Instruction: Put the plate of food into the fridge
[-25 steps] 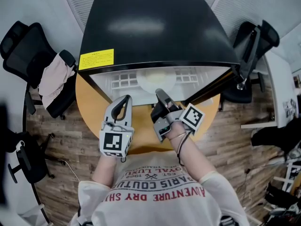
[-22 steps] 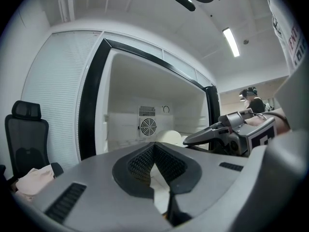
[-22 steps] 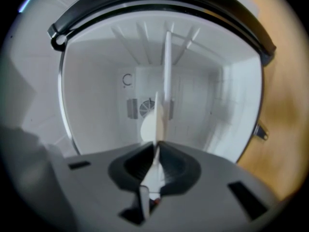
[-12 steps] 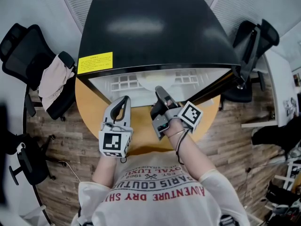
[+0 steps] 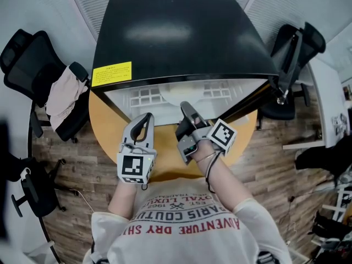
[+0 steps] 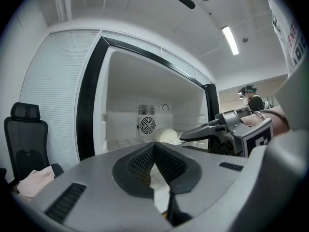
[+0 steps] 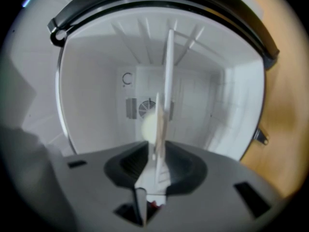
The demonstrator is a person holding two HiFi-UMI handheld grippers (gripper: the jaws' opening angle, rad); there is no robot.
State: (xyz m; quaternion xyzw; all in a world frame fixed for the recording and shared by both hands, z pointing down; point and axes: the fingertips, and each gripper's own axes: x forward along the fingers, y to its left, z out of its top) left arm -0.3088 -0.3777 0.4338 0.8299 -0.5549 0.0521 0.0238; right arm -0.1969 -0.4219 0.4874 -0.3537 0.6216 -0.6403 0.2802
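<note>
The black fridge [image 5: 181, 32] stands open, showing its white inside. A pale plate of food [image 5: 184, 92] lies on the shelf near the front. My right gripper [image 5: 186, 108] reaches to its edge, turned on its side. In the right gripper view the plate's thin rim [image 7: 169, 71] runs upright between the jaws of the right gripper [image 7: 155, 153], with the pale food [image 7: 149, 124] beyond. Those jaws stand wide, just starting to close, and do not press on the rim. My left gripper [image 5: 144, 119] hovers over the table, left of the plate, shut and empty.
The fridge sits on a round wooden table [image 5: 104, 131]. Its door [image 5: 250, 100] swings open to the right. Office chairs stand at the left [image 5: 33, 65], one with a pink cloth [image 5: 63, 89], and at the right [image 5: 294, 54]. A fan grille [image 6: 147, 125] is on the fridge's back wall.
The right gripper has edged slightly up towards the fridge. The left gripper and the plate have hardly moved.
</note>
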